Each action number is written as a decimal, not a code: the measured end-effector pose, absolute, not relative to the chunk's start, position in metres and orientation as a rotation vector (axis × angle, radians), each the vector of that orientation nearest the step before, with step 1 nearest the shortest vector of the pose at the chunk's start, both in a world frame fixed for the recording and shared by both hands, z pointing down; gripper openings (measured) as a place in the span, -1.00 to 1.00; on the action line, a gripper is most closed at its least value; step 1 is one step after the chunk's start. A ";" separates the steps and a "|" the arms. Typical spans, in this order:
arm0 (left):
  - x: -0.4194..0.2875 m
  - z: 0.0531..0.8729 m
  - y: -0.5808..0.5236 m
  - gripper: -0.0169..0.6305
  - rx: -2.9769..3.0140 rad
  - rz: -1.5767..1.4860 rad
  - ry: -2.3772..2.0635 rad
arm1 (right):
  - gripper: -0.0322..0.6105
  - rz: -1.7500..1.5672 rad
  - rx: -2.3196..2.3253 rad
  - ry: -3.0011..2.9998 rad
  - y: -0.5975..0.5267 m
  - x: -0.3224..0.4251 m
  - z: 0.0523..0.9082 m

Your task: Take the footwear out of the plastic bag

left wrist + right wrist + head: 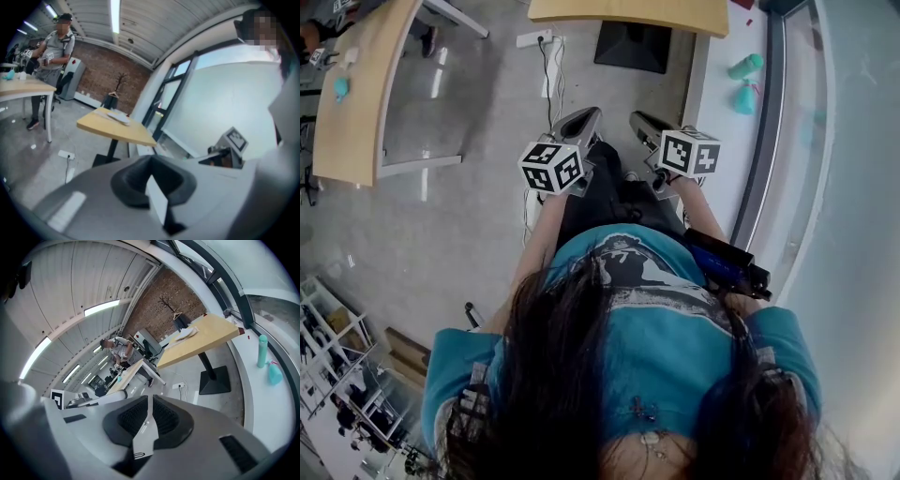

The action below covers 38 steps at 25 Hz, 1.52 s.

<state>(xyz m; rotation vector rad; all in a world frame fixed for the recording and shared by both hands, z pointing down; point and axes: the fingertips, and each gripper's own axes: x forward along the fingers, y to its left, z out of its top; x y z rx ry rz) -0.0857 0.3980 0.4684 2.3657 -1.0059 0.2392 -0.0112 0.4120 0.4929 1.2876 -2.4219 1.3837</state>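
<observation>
Grippers hover just past the shirt (661, 323): left gripper (150, 163) pressed together, right gripper (150, 400) likewise closed, both holding nothing. Neither bag nor footwear shows in any view, on the floor (469, 220) or the far surface (628, 13). Best to locate the bag first, then spread one gripper before reaching
</observation>
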 end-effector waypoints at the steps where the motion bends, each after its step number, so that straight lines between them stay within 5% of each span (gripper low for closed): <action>1: -0.087 0.467 0.403 -0.95 2.368 0.246 -1.003 | -0.77 1.390 1.295 -2.420 0.417 -0.012 0.493; 38: -0.089 0.470 0.420 -0.95 2.403 0.217 -1.009 | -0.77 1.365 1.343 -2.407 0.439 0.000 0.504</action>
